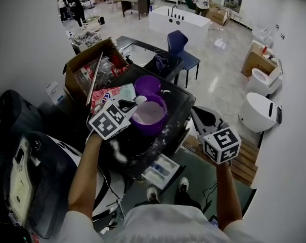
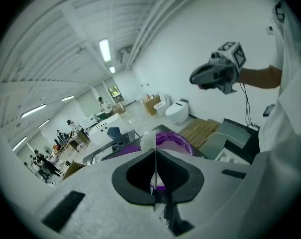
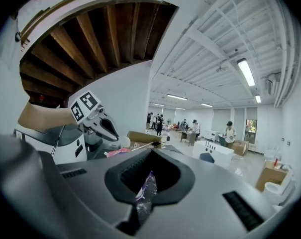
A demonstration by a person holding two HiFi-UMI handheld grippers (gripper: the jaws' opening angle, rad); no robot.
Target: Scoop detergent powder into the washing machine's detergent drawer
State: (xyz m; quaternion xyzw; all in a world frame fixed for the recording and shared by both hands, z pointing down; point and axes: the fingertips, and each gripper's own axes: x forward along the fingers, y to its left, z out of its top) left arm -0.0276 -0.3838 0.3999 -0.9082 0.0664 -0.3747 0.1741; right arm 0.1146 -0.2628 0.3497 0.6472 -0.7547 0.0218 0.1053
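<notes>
Nearest, at bottom centre of the head view, the open drawer [image 1: 161,170] sits below the black top's [image 1: 180,105] front edge, with free room above it. Higher up, the left gripper [image 1: 126,106] is clamped on the thin, stiff handle of a light scoop [image 1: 140,99] over the purple tub [image 1: 158,128]. Its powder would likely spill if tipped. At right, the right gripper [image 3: 149,177] pinches a purple scrap [image 3: 144,195], well apart.

Left hand-held gripper [image 1: 131,105] clamped, right one [image 1: 197,114] closed
</notes>
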